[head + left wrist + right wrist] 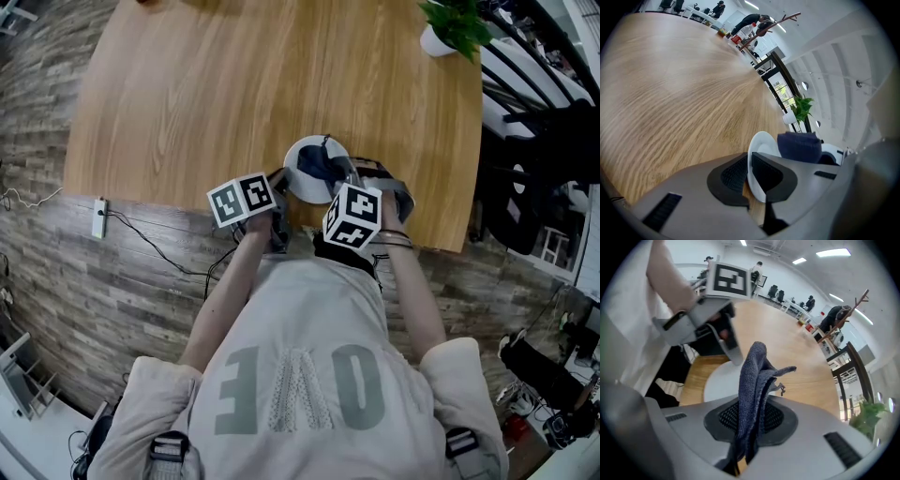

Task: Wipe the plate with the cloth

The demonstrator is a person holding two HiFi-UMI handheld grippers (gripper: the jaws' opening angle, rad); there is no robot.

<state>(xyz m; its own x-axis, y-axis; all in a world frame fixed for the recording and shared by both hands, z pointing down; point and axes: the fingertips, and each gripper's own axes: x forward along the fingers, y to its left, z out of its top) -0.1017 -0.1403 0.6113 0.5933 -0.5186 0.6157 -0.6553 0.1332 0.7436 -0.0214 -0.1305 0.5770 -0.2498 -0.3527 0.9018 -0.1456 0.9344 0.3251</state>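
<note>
A white plate (302, 171) sits near the front edge of the wooden table, with its near rim pinched between the jaws of my left gripper (749, 176). The plate (761, 154) stands tilted on edge in the left gripper view. A dark blue cloth (753, 390) is clamped in my right gripper (747, 420) and hangs bunched above the plate (717, 380). In the head view the cloth (322, 164) lies over the plate's middle, with the right gripper (345, 183) just at the plate's right and the left gripper (277, 187) at its left rim.
The round wooden table (234, 84) spreads beyond the plate. A potted green plant (452, 26) stands at its far right edge. A white power strip (98, 217) and cables lie on the plank floor at the left. Dark chairs (539, 141) stand at the right.
</note>
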